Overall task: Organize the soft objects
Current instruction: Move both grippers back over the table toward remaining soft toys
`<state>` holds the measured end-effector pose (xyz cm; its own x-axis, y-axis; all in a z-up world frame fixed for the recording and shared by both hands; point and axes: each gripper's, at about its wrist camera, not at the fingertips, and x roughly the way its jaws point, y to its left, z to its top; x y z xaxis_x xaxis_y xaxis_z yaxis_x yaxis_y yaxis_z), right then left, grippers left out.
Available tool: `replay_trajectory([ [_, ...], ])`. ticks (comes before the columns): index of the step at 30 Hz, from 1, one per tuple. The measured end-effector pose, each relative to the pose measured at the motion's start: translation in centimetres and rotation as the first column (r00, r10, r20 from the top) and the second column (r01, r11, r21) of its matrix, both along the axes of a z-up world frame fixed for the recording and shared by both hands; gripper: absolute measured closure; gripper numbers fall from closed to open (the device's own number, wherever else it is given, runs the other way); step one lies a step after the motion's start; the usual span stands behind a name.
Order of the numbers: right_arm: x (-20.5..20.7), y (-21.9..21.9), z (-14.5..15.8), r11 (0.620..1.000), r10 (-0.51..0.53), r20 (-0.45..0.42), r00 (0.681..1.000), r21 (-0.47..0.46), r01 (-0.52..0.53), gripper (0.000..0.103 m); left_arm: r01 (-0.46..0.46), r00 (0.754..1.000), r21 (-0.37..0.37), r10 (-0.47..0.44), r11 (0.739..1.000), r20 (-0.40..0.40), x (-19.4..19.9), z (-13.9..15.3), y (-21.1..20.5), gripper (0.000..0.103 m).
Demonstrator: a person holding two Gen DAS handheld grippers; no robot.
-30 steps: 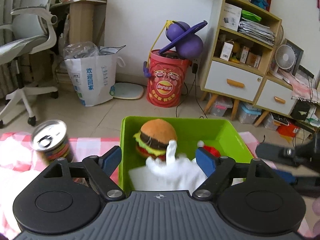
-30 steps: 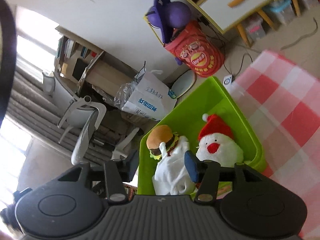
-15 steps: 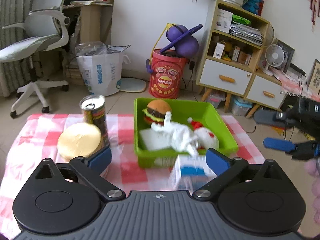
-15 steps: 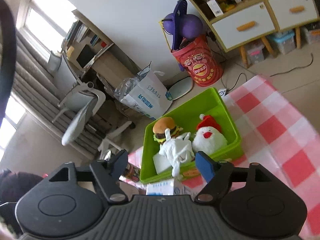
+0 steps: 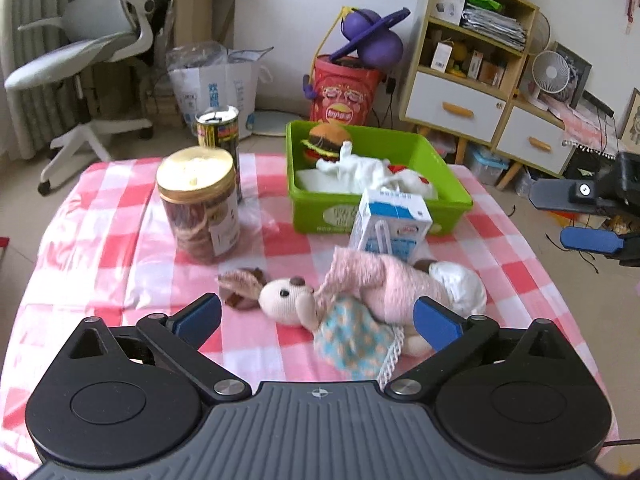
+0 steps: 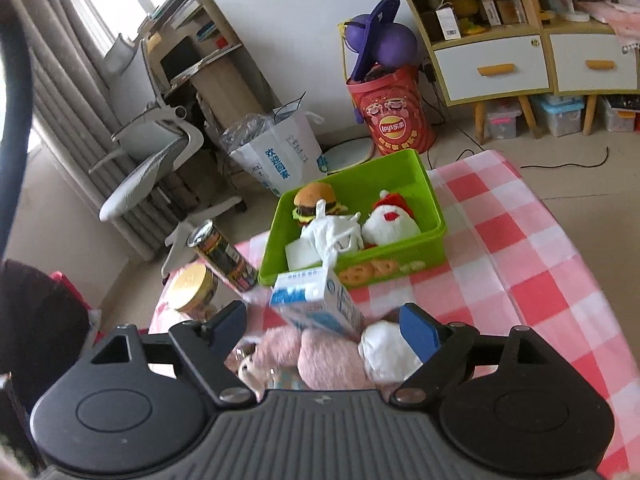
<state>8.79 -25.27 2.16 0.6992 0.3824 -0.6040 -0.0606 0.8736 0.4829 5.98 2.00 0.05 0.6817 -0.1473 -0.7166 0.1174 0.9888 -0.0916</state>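
My left claw (image 5: pixel 317 317) hangs spread and empty over the plush rabbit (image 5: pixel 356 296) lying just in front of the milk carton (image 5: pixel 390 224), a light, squashy toy I judge best pinched across its pink middle, not its floppy dress.

Left wrist: low over the desk's (image 5: pixel 100 240) near edge, facing the green bin (image 5: pixel 378 216).
Right wrist: probably higher, tilted, facing likewise.
Shared: green bin (image 6: pixel 400 256), plush rabbit (image 5: pixel 360 292).
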Motion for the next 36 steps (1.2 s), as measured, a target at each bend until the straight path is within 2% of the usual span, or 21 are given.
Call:
replay_trajectory([
  [4, -2.0, 0.3, -0.4, 1.0, 0.0, 0.014, 1.0, -0.025, 0.0, 0.036, -0.001, 1.0, 0.001, 0.001, 1.0, 0.004, -1.2, 0.1, 0.4, 0.005],
  [10, -4.0, 0.7, -1.5, 0.994, -0.018, 0.017, 1.0, -0.109, 0.019, 0.035, 0.01, 1.0, 0.027, -0.01, 1.0, 0.02, -3.2, -0.5, 1.1, 0.005],
  [18, -6.1, 1.2, -2.3, 0.978, 0.014, 0.058, 0.998, -0.21, -0.002, 0.034, 0.011, 0.999, 0.038, -0.012, 0.999, 0.032, -4.2, -0.9, 2.7, 0.005],
  [24, -7.0, 0.8, -2.8, 0.968, 0.006, 0.073, 0.997, -0.251, 0.012, 0.031, -0.008, 1.0, -0.007, 0.008, 1.0, 0.002, -4.3, -1.3, 3.5, 0.005],
  [28, -7.6, 0.6, -3.2, 0.952, 0.019, 0.084, 0.996, -0.305, 0.008, 0.03, -0.009, 1.0, -0.002, 0.009, 1.0, -0.001, -4.5, -1.8, 3.7, 0.005],
  [36, -8.5, -1.7, -5.0, 0.944, -0.006, 0.044, 0.999, -0.331, 0.02, 0.03, -0.018, 0.998, -0.02, 0.017, 1.0, -0.058, -4.8, -4.0, 4.5, 0.005],
])
